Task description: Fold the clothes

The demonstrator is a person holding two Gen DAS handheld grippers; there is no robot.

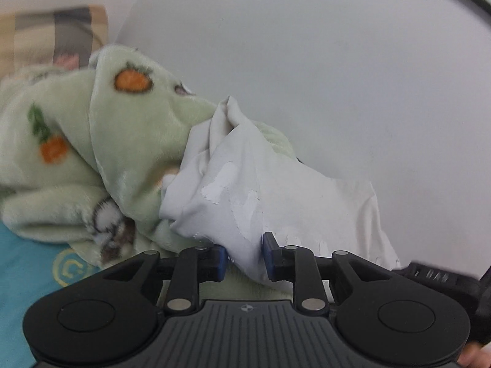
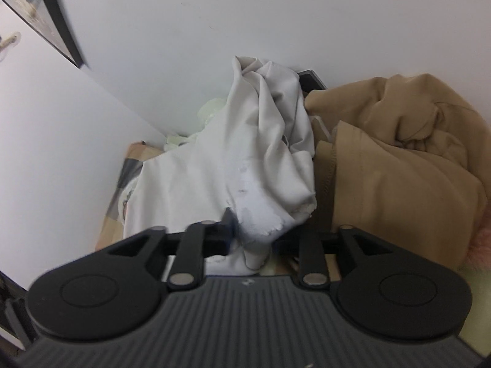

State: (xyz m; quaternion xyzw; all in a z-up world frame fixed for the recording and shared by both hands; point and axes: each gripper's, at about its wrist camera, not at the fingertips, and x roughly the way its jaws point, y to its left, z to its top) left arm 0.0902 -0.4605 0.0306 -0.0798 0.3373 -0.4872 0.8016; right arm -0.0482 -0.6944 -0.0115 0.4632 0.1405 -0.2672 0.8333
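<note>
A white garment with a cracked white print is bunched and lifted. In the left wrist view my left gripper is shut on a fold of it between the blue pads. In the right wrist view the same white garment hangs in front, and my right gripper is shut on its lower edge. Its right finger is hidden behind the cloth.
A pale green fleece blanket with carrot prints lies to the left on a teal sheet. A tan coat is heaped to the right. A patterned pillow and white walls stand close behind.
</note>
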